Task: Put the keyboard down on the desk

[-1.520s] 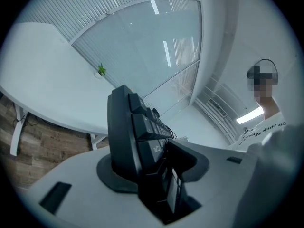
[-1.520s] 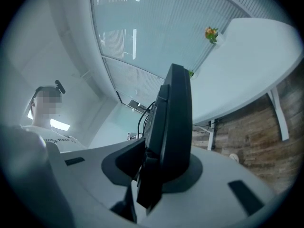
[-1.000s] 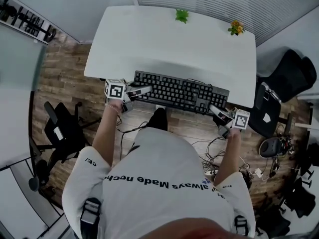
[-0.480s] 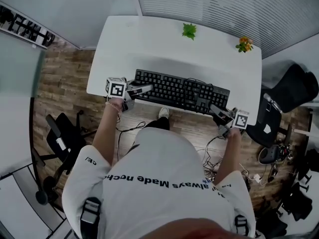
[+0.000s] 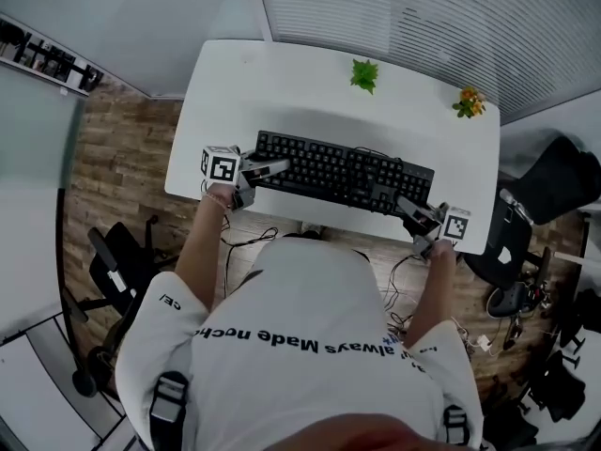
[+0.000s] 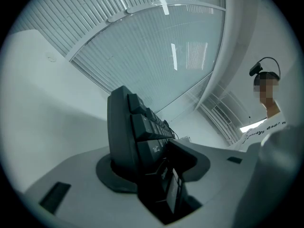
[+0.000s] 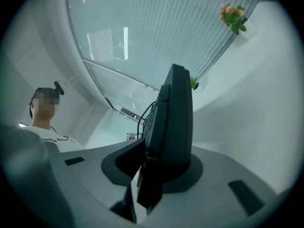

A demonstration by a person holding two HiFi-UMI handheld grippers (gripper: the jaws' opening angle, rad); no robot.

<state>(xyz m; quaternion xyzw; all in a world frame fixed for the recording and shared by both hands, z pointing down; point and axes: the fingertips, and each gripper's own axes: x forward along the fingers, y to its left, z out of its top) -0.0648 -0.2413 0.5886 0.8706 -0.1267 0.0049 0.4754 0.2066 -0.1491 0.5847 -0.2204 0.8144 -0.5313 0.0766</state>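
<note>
Black keyboard (image 5: 343,174) is pinched at both ends: left gripper (image 5: 268,169) clamped on its left end, right gripper (image 5: 406,205) clamped on its right end, so it spans between the two. It's over the near half of the white desk (image 5: 282,83), can't tell if it's actually touching. Beyond the grippers, a small green plant (image 5: 364,73) and an orange-flowered plant (image 5: 469,102) sit by the desk's far edge.

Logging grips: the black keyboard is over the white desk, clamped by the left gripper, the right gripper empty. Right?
No. The right gripper is not empty: the right gripper view shows its jaws shut on one end of the keyboard. The left gripper clamps the other end, over the white desk.
</note>
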